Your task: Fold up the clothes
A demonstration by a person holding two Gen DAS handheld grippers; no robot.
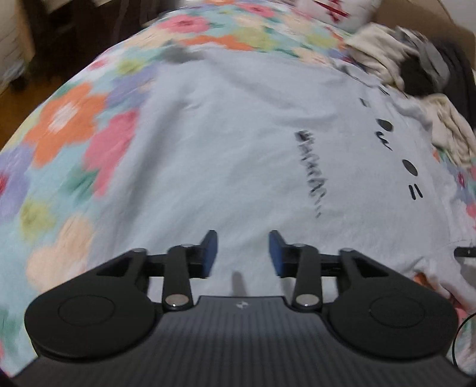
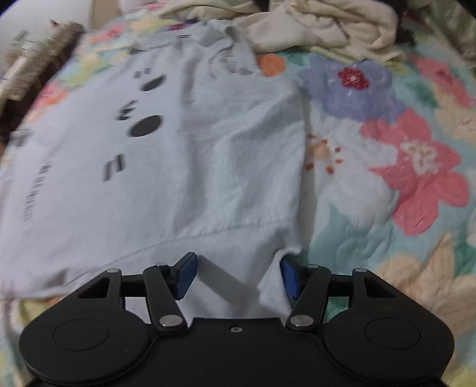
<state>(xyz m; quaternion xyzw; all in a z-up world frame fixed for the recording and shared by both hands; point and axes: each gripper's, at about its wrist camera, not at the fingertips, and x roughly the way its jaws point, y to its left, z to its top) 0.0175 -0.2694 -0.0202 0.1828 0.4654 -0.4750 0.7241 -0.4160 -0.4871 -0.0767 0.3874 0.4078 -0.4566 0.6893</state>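
Note:
A light grey T-shirt (image 1: 223, 134) with a black cat-face print (image 1: 410, 166) lies spread flat on a floral bedspread (image 1: 68, 119). My left gripper (image 1: 242, 253) hovers over the plain part of the shirt, its blue pads apart with nothing between them. In the right wrist view the same shirt (image 2: 178, 163) fills the left half, with the print (image 2: 145, 125) further back. My right gripper (image 2: 238, 277) stands open over the shirt's near right corner. Cloth lies between its fingers, close to the right pad (image 2: 290, 279), and is not pinched.
A heap of cream clothes (image 2: 327, 23) lies at the far end of the bed, beyond the shirt, seen also as a pale pile (image 1: 380, 50). Bare bedspread (image 2: 386, 148) stretches right of the shirt. The bed's left edge drops to a wooden floor (image 1: 12, 119) and dark furniture (image 1: 74, 23).

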